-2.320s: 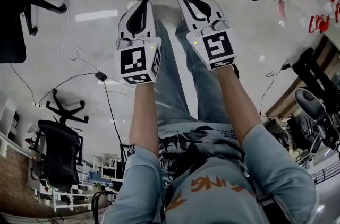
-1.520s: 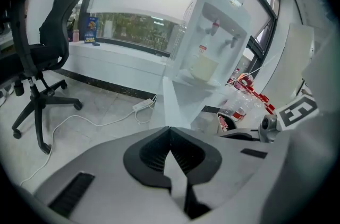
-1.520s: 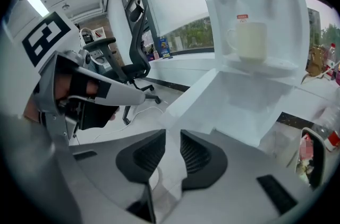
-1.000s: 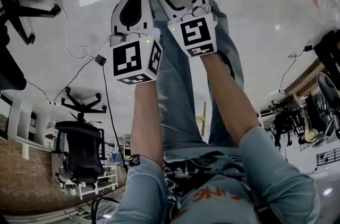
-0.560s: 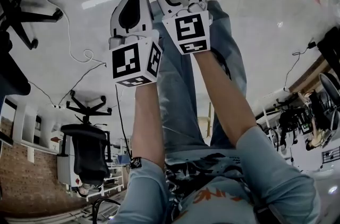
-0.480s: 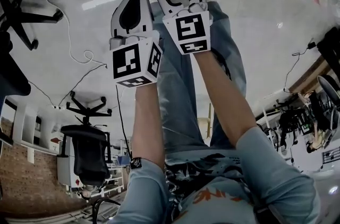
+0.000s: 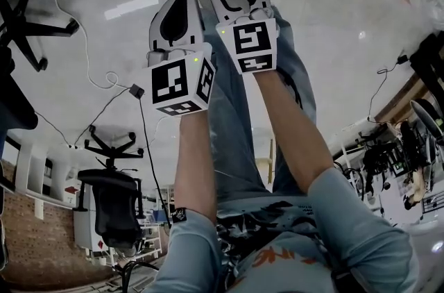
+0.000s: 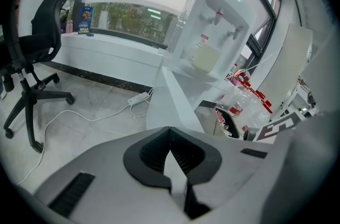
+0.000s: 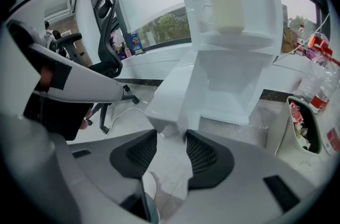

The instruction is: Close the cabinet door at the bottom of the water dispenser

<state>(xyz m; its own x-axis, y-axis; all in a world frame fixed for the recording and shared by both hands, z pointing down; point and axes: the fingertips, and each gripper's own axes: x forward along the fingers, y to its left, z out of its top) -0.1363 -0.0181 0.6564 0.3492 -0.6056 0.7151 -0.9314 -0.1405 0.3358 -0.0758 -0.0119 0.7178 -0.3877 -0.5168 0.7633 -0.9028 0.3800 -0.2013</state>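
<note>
Cabinet door (image 9: 175, 91) swung out from the water dispenser's (image 9: 234, 58) base, right gripper (image 9: 166, 135) nearer it than before, jaws just narrowing around the door's free edge, left gripper (image 8: 170, 130) alongside, jaws pressed together, empty.

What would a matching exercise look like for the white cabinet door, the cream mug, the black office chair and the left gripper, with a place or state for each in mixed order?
Things:
1. white cabinet door
2. cream mug
3. black office chair
4. left gripper

Places and states:
A. jaws together, nothing between them
B. swung open
C. far left in the left gripper view
D. standing in the white water dispenser's recess

Pairs: 1-B, 2-D, 3-C, 4-A
</note>
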